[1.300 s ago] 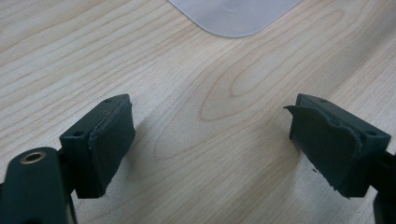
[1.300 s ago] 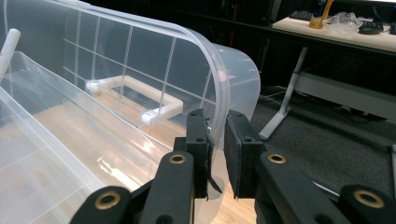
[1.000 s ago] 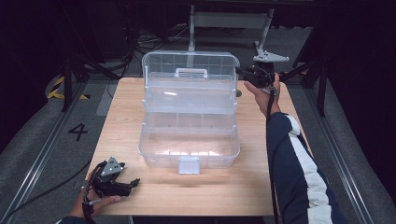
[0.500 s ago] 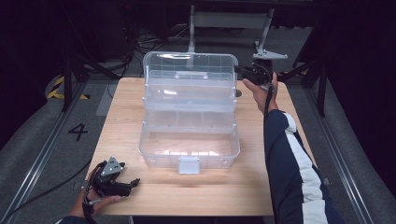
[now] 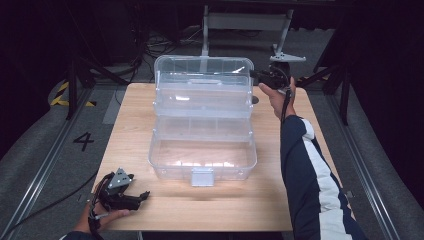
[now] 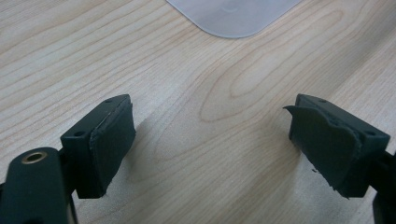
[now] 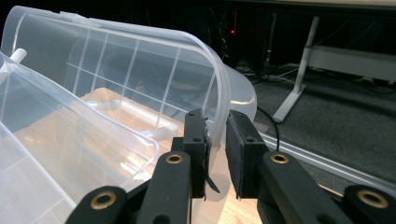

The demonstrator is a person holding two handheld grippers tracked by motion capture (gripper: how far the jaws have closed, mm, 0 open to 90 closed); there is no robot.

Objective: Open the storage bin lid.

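- Clear plastic storage box (image 5: pixel 202 145) stands at the middle of the tabletop (image 5: pixel 125 120), reaching toward the far edge. It is open, its inner trays stepped out one behind another.
- Lid (image 5: pixel 202 67) stands upright at the far end of the box, near the tabletop's far edge. Latch tab (image 5: pixel 202 176) faces the near edge, hanging free.
- Right tongs (image 5: pixel 260 76) are at the lid's far-right corner, held by the person's right hand (image 5: pixel 277 95), arm stretched along the right edge.
- In the right gripper view the right tongs (image 7: pixel 215 149) straddle the lid's rim (image 7: pixel 219 107): one jaw inside, one outside. They look clamped on the thin plastic, with only the rim between the pads.
- Left tongs (image 5: pixel 142 196) rest at the near-left corner, jaws pointing toward the box but well apart from it.
- In the left gripper view the left tongs (image 6: pixel 210 144) stand wide apart, holding nothing, bare wood grain between the pads; a rounded corner of the box base (image 6: pixel 233 16) sits ahead.
- Compartments look empty as far as the clear walls allow.
- Judgement on progress: the work in hand is swinging the lid, and the grip on it is made. Whether it is opening or closing cannot be told.
- Left to do, if closing: bring the lid forward and down so the trays fold in, then seat it and press the latch. The left tongs have no part in it yet.
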